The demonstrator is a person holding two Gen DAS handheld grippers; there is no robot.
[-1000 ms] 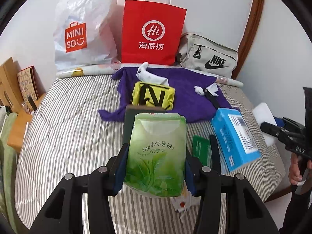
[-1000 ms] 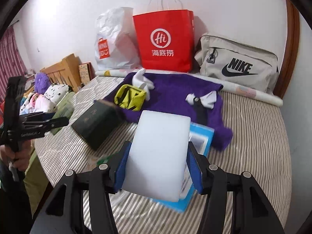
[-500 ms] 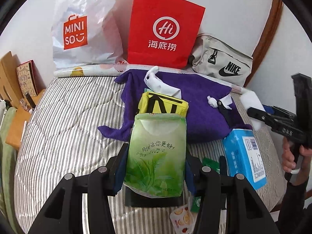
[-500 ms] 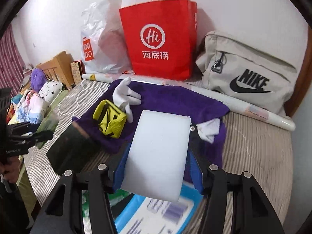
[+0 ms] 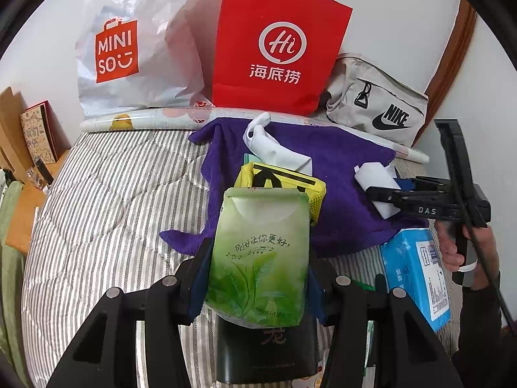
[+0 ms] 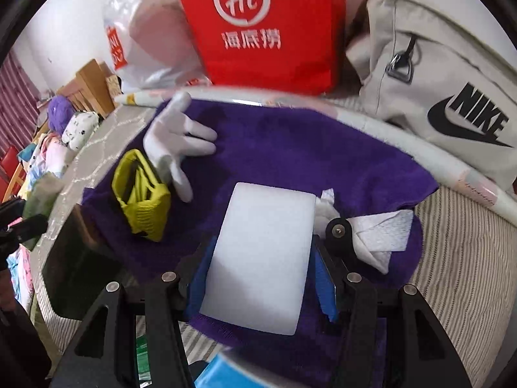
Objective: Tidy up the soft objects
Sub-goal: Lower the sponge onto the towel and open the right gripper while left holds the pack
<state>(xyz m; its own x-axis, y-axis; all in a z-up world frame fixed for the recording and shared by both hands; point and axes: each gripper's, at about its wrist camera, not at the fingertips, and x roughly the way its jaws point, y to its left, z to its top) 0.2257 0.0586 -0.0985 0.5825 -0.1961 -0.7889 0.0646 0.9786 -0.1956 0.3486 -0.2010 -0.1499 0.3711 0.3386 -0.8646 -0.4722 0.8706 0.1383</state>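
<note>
White foam block (image 6: pixel 261 258) pinched in our right gripper (image 6: pixel 261 274) hangs low over the purple towel (image 6: pixel 290 148) at the bed's far edge, while our left gripper (image 5: pixel 258 278) clamps a green tissue pack (image 5: pixel 258 258) above the striped bed (image 5: pixel 106 200). We judge a level, gentle set-down best, clear of the yellow pouch (image 6: pixel 142 194), white glove (image 6: pixel 174 142) and folded tissue (image 6: pixel 381 229) crowding the towel.
</note>
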